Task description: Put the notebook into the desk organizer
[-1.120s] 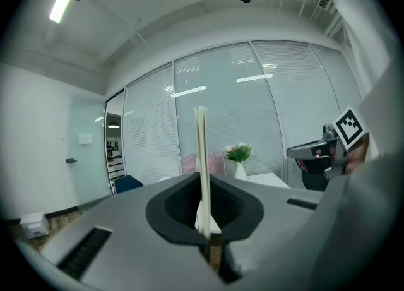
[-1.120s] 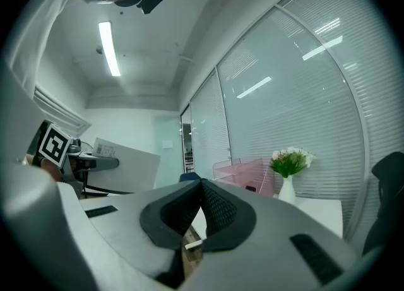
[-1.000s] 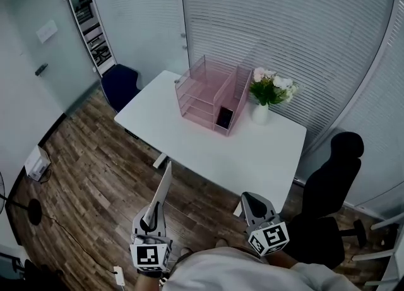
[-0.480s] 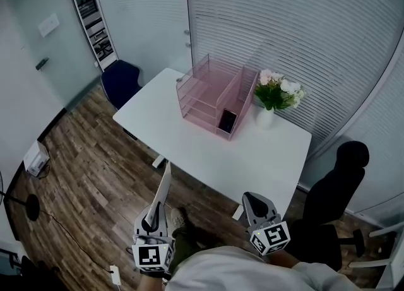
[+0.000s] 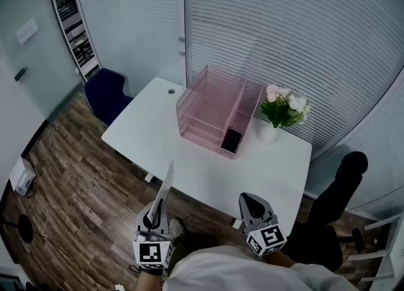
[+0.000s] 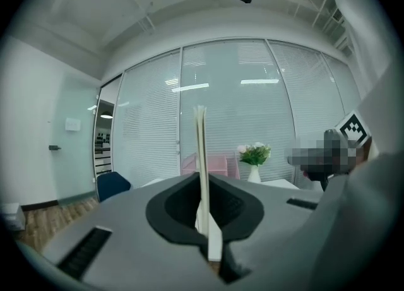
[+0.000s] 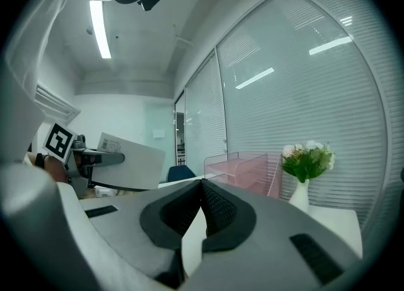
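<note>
A thin white notebook (image 5: 165, 185) stands on edge in my left gripper (image 5: 152, 215), whose jaws are shut on its lower end. In the left gripper view the notebook (image 6: 201, 157) rises upright between the pads. My right gripper (image 5: 252, 202) is shut with nothing in it, its tips meeting (image 7: 202, 185). Both are held level in front of the person's body, short of the white table (image 5: 265, 163). The pink see-through desk organizer (image 5: 214, 110) stands at the table's far side, with a dark object (image 5: 231, 139) in its right compartment.
A white vase of flowers (image 5: 283, 106) stands right of the organizer. A blue chair (image 5: 106, 91) is at the table's left end and a black office chair (image 5: 338, 182) at its right. Glass walls with blinds lie behind; wood floor (image 5: 76, 176) lies below.
Both grippers, the left still holding the notebook, have come forward toward the table, which now lies nearer and more central in the head view.
</note>
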